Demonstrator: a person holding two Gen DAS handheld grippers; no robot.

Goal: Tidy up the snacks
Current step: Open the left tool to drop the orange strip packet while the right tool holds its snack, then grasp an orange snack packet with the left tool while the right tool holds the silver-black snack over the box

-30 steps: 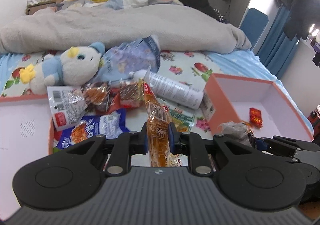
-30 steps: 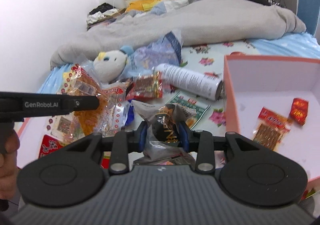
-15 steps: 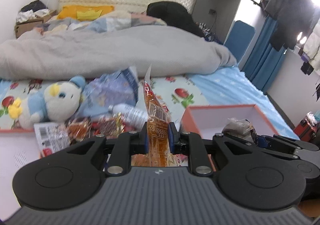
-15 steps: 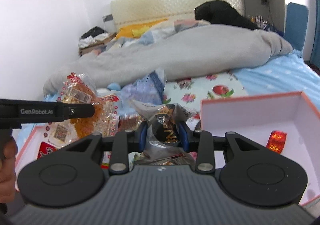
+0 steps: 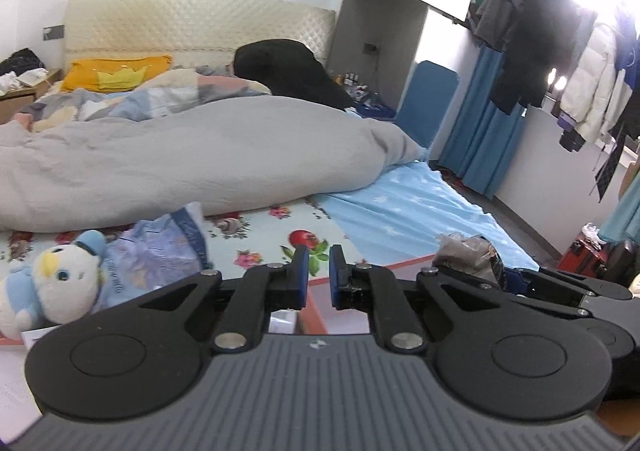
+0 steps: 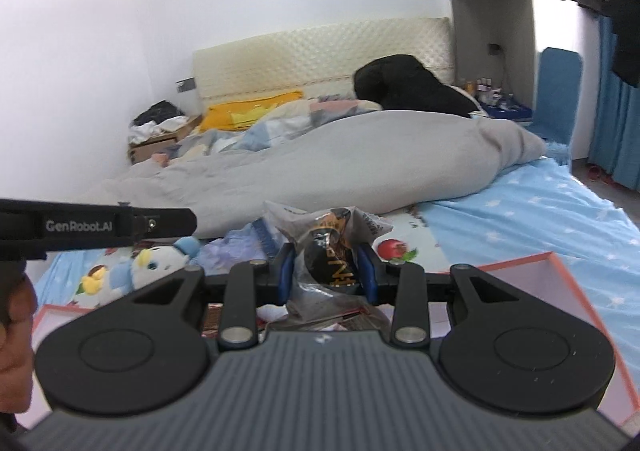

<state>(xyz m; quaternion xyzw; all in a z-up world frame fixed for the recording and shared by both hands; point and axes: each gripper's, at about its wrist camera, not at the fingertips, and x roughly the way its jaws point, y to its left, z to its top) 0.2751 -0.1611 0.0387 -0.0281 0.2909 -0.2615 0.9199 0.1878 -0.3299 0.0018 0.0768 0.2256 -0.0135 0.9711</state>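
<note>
we've got the left gripper [image 5: 319, 277] w/ jaws closing, narrow gap, nothing between them. our right gripper [image 6: 327, 274] is clamped on a clear snack pack [image 6: 329, 247] w/ dark contents, held up over the bed. the pink-rimmed box [image 6: 560, 283] sits near right; plush toy [image 5: 60, 283] lies at left by a purple bag [image 5: 160, 255], grey duvet [image 5: 180, 163] farther back.

The bed [image 5: 400, 207] carries a grey duvet [image 5: 192, 159] across its middle, with a plush toy [image 5: 60, 283], a crumpled bag [image 5: 160, 255] and an open pink box [image 6: 560, 291] toward its foot
</note>
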